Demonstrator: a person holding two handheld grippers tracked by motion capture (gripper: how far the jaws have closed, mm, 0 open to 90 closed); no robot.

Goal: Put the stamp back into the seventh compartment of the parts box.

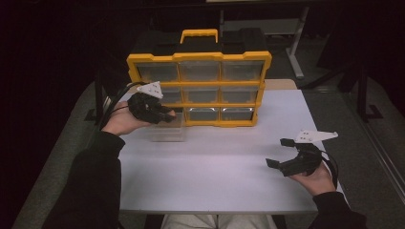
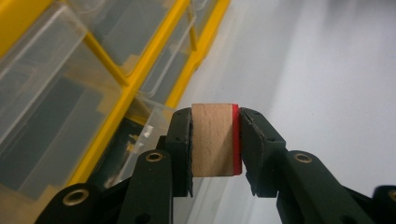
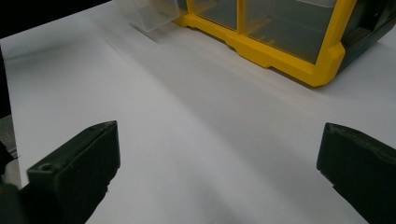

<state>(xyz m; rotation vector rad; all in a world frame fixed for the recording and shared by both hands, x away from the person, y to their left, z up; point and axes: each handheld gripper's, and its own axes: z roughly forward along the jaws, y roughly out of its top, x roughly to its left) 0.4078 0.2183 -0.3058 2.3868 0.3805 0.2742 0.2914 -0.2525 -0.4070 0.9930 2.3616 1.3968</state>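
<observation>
A yellow organizer (image 1: 199, 88) with clear drawers and a yellow handle stood upright at the far middle of the white table (image 1: 215, 162), its lowest left slot open. The clear drawer (image 1: 167, 130) pulled from there sat on the table just in front of that slot, touching or nearly touching the cabinet's near edge. Dark floor and table legs surrounded the scene beyond. The person's left forearm, in a dark sleeve, reached in from the near left, hand palm-up under the left gripper (image 1: 168, 114), which was held over the pulled-out drawer with its jaws pointing right. In the left gripper view, that gripper (image 2: 215, 140) was clamped on a small wooden block (image 2: 212, 139) with a red face along one side, the block squeezed squarely between both jaws, with the organizer's drawers to the left behind it. The right hand held the right gripper (image 1: 280, 152) low over the near right of the table, well apart from the organizer, its jaws spread wide with nothing between them and bare tabletop below.
</observation>
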